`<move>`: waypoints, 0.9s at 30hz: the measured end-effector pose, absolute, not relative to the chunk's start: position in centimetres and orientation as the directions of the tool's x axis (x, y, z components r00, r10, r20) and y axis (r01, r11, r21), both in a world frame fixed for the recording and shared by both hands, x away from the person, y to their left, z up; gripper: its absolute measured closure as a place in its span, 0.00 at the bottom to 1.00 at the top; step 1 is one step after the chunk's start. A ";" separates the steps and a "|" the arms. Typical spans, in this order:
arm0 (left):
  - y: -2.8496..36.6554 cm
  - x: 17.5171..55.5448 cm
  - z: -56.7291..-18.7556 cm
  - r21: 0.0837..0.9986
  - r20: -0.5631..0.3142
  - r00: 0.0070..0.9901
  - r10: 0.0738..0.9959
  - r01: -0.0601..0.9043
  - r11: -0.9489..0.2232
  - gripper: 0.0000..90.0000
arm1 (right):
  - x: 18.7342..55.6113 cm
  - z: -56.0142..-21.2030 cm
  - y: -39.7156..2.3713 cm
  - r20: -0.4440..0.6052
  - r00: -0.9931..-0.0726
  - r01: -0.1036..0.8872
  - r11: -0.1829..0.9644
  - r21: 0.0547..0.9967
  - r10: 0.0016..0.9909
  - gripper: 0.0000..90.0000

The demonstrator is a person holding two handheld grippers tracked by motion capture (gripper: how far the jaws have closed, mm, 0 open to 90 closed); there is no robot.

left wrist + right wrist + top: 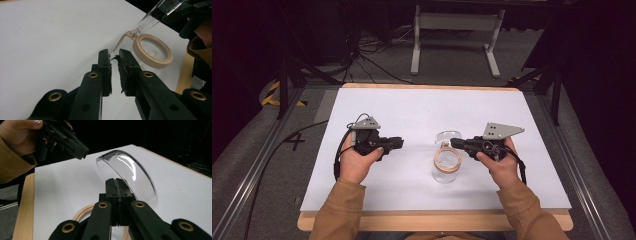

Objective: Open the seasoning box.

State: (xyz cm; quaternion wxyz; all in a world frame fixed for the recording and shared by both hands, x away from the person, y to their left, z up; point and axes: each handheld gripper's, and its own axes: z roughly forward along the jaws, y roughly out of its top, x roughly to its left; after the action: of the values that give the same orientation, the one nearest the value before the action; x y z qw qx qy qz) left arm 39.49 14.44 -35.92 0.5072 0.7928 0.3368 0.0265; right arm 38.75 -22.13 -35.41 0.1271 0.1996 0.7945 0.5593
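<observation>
White tabletop (412,110): right gripper (454,143) level, apparently clamping the clear lid (130,172); left gripper (399,143) slightly parted, empty.

The work surface is a white sheet (422,107) laid on a light wooden tabletop (434,221), whose edge shows along the near side and as a thin strip at the far side. The table stands on grey carpeted floor (257,150). Metal rails (259,162) run along the floor on both sides of the table. A black "4" (294,141) is marked on the floor at the left. Yellow-and-black hazard tape (272,95) lies farther back on the left. Black cables (367,57) trail across the floor behind the table. A white metal stand (455,22) with two legs occupies the far centre. The surroundings are dark; light falls mainly on the table.
</observation>
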 end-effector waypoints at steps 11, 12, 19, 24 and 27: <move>15.1 39.1 -36.1 0.814 -0.302 0.764 0.570 0.518 -0.262 0.89 | 40.0 -36.1 -22.0 0.026 -0.881 0.187 0.297 0.936 0.471 1.00; 15.0 39.1 -36.2 0.813 -0.303 0.764 0.570 0.519 -0.263 0.89 | 40.1 -36.2 -22.1 0.033 -0.878 0.194 0.292 0.937 0.478 1.00; 14.9 39.2 -36.2 0.812 -0.302 0.768 0.564 0.517 -0.269 0.89 | 40.1 -36.3 -22.2 0.037 -0.877 0.198 0.290 0.936 0.479 1.00; 14.6 39.4 -36.2 0.815 -0.303 0.773 0.557 0.513 -0.268 0.88 | 39.6 -35.8 -22.4 0.027 -0.882 0.183 0.287 0.940 0.471 1.00; 14.3 39.6 -36.2 0.817 -0.301 0.780 0.548 0.507 -0.274 0.88 | 39.2 -35.4 -22.8 0.017 -0.879 0.174 0.286 0.942 0.477 1.00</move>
State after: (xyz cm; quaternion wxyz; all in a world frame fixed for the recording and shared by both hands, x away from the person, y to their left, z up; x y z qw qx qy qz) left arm 39.65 14.34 -36.15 0.5035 0.7980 0.3307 0.0203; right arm 39.24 -22.78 -35.45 0.1352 0.2058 0.7903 0.5610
